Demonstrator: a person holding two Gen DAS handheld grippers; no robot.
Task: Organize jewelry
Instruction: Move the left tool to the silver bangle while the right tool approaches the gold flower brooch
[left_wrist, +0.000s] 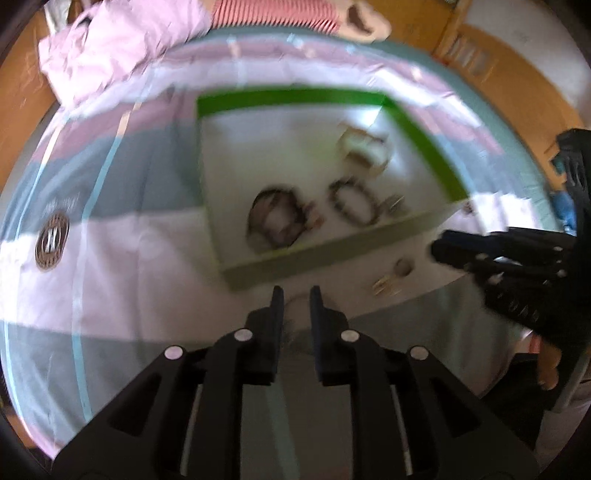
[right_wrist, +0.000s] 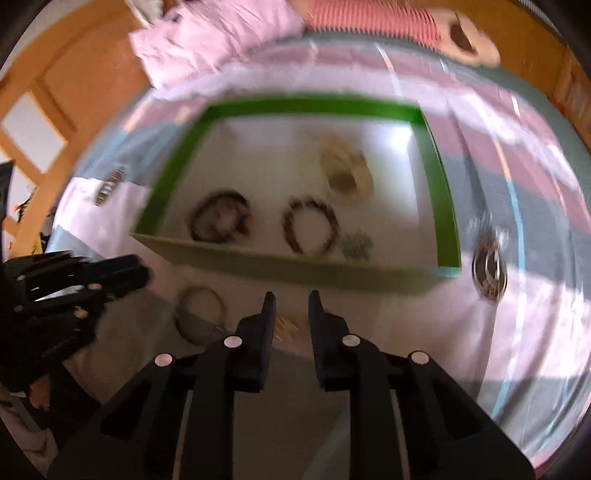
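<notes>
A shallow green box (left_wrist: 421, 129) (right_wrist: 443, 192) lies on the bed. Inside it are a dark coiled necklace (left_wrist: 275, 221) (right_wrist: 219, 221), a dark bead bracelet (left_wrist: 354, 201) (right_wrist: 310, 230), a pale gold piece (left_wrist: 364, 147) (right_wrist: 345, 168) and a small chain cluster (right_wrist: 356, 245). In front of the box lie a thin ring-shaped bracelet (right_wrist: 201, 314) and small gold pieces (left_wrist: 384, 286) (right_wrist: 288, 326). My left gripper (left_wrist: 296, 295) (right_wrist: 140, 275) is open and empty before the box's near wall. My right gripper (right_wrist: 291, 301) (left_wrist: 439, 245) is open and empty above the gold pieces.
The bed has a striped pink, grey and white sheet (left_wrist: 110, 258) with a round dark logo patch (left_wrist: 51, 240) (right_wrist: 489, 267). A crumpled pink quilt (left_wrist: 118, 40) (right_wrist: 214, 37) lies at the far end. Orange wooden furniture (right_wrist: 44, 92) surrounds the bed.
</notes>
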